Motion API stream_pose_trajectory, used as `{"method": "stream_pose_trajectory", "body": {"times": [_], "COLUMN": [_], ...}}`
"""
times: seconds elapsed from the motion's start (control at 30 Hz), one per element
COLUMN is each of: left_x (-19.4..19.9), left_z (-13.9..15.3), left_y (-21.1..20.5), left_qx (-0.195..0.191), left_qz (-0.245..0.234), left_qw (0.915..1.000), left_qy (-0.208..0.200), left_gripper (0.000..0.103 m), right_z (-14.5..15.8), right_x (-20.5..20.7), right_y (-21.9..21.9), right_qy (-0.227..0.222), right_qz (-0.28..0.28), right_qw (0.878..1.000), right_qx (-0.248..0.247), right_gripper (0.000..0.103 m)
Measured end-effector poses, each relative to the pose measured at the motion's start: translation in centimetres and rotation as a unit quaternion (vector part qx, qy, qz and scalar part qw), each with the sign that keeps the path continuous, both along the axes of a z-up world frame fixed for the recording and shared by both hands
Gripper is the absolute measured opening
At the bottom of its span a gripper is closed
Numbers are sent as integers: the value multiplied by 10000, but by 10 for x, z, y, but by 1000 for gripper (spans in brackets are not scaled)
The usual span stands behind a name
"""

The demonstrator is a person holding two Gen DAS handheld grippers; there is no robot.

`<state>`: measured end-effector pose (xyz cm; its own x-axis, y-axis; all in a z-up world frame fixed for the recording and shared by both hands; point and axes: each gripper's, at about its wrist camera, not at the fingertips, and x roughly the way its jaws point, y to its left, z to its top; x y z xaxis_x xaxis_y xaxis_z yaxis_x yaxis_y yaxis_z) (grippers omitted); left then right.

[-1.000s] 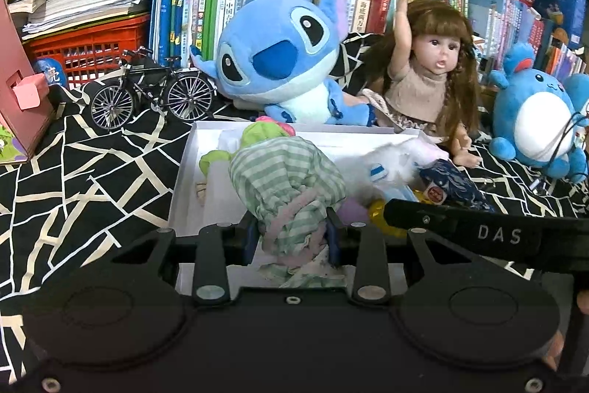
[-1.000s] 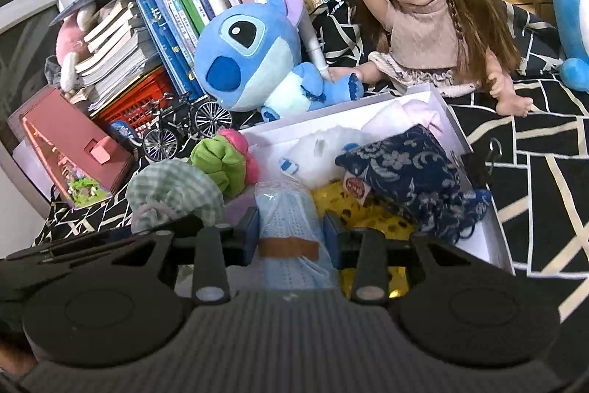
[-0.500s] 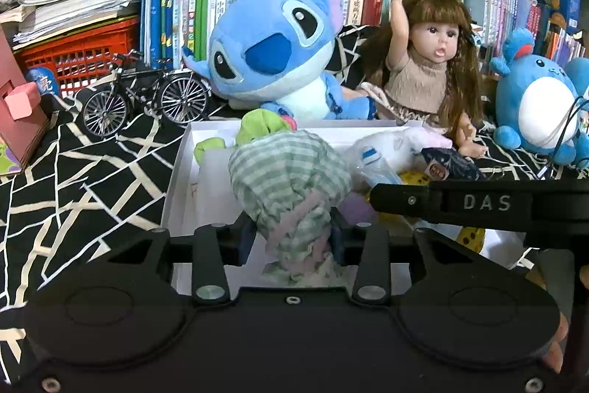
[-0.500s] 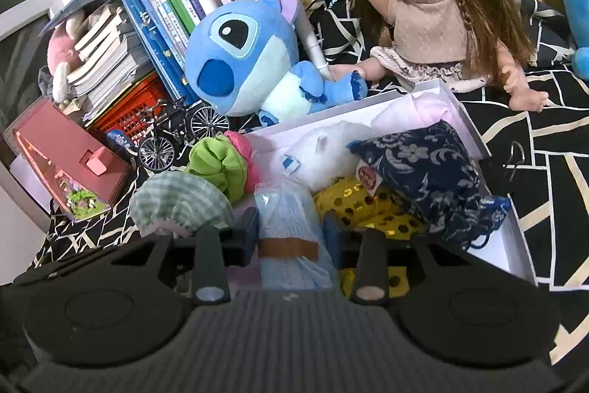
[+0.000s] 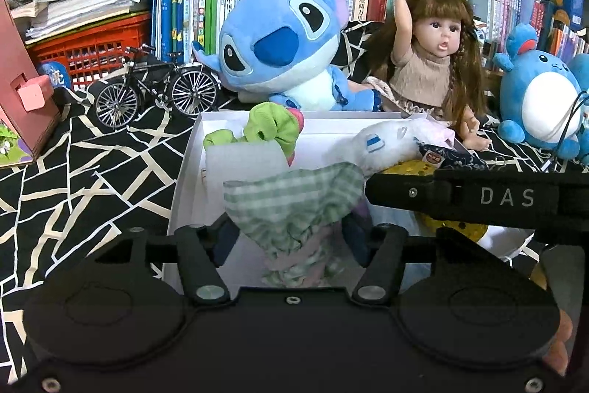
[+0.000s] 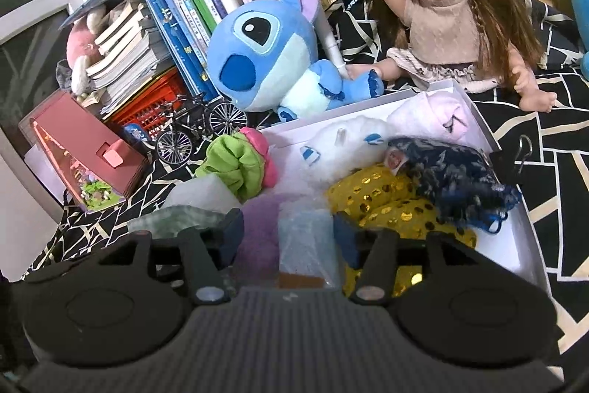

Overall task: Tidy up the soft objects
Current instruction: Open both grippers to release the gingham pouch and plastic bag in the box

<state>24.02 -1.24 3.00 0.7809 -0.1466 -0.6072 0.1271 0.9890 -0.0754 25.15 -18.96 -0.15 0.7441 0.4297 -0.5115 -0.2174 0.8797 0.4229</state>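
- The left gripper [image 5: 289,236] is standing with its jaws spread wide around the green checked cloth bundle [image 5: 294,197], which is sagging between them into the near end of the white box [image 5: 187,172]; neither pad looks to be pressing it.
- The right gripper [image 6: 289,236] is likewise gaping, with the pale blue packaged cloth [image 6: 307,238] lying loose between its fingers in the box, beside a purple soft piece [image 6: 259,231].
- Doing this well likely means backing both claws straight out, so no fold is snagging and dragging a piece over the rim.
- Counting in the box: one lime-and-pink plush [image 6: 239,164], one white plush [image 6: 346,142], one pink-white bundle [image 6: 438,115], one navy floral pouch [image 6: 449,175], one gold sequin item [image 6: 383,201], one white foam block [image 5: 243,164].
- Behind are sitting one Stitch plush [image 5: 279,50], one doll [image 5: 430,69], one model bicycle [image 5: 158,91].
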Motion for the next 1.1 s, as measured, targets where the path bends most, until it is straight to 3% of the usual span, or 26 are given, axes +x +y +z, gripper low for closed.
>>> {"method": "stream_pose_trajectory", "body": {"times": [0.1, 0.33, 0.77, 1.1], "left_x": [-6, -14, -56, -95], "left_z": [4, 13, 28, 14], "left_y": [0, 1, 12, 13], "left_qx": [43, 46, -98, -183], "left_qz": [41, 68, 133, 140], "left_qw": [9999, 9999, 9995, 9995], "left_qy": [-114, -122, -281, -217], "left_gripper": [77, 84, 86, 88], "right_z": [2, 11, 31, 17], "right_x": [-4, -16, -65, -108], "right_y": [0, -5, -18, -21], "right_qy": [-60, -268, -808, -948], "right_qz": [18, -5, -160, -436], "right_qw": [10000, 9996, 9952, 9898], "right_qx": [-9, -103, -528, -967], "right_gripper": [72, 79, 88, 95]}}
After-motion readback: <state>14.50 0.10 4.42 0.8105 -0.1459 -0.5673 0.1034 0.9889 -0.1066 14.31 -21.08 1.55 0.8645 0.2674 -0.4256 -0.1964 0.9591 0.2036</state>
